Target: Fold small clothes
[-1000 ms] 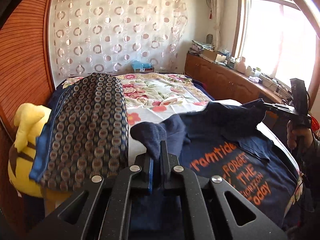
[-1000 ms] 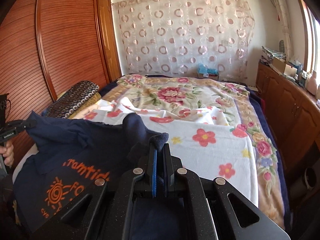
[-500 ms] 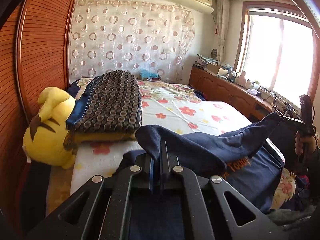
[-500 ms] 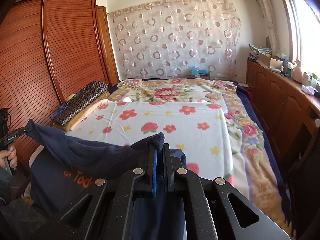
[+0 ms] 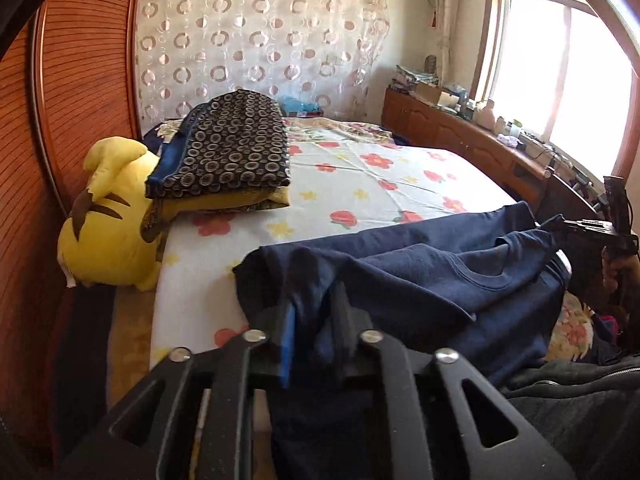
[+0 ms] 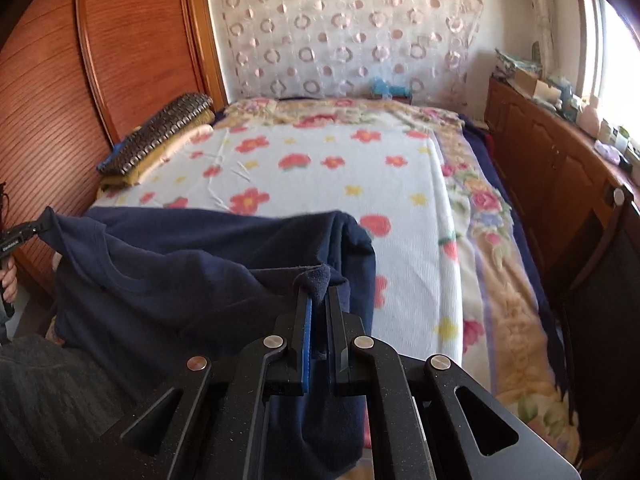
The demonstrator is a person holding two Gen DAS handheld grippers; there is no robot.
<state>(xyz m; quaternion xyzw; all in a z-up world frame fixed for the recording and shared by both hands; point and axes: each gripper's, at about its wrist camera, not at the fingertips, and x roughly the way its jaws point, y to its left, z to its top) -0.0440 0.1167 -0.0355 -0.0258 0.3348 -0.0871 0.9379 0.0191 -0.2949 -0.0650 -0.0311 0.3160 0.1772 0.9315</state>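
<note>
**Navy T-shirt drawn back to the near edge; left jaws easing off**

Both grippers have pulled toward the near edge of the bed since the earlier frames, and the navy T-shirt point(image 5: 432, 280) that showed its orange print face-up now lies doubled over, plain back on top and the print hidden. The left gripper point(image 5: 314, 312) has just been opening: its jaws stand a little apart, with a bunched corner of the shirt loose in the gap between them, blurred, so whether the pads touch the cloth I cannot tell. The right gripper point(image 6: 320, 304) is pressed together, pinching a small tuft of the other corner point(image 6: 316, 280).

From either gripper the shirt runs sideways toward its partner, its long axis stretched between the two along the near edge of the floral bedspread point(image 5: 360, 184); the neckline sits about midway. Seen from the left wrist, the right gripper lies far off to the right, at the end of the folded edge. Ahead of both, beyond the fold, the bedspread is bare. A stack of patterned folded blankets point(image 5: 228, 156) and a yellow plush toy point(image 5: 108, 224) lie ahead-left of the left gripper, well apart from the shirt.

My guess is that the next step turns on letting both corners go evenly, so the fold stays square.
</note>
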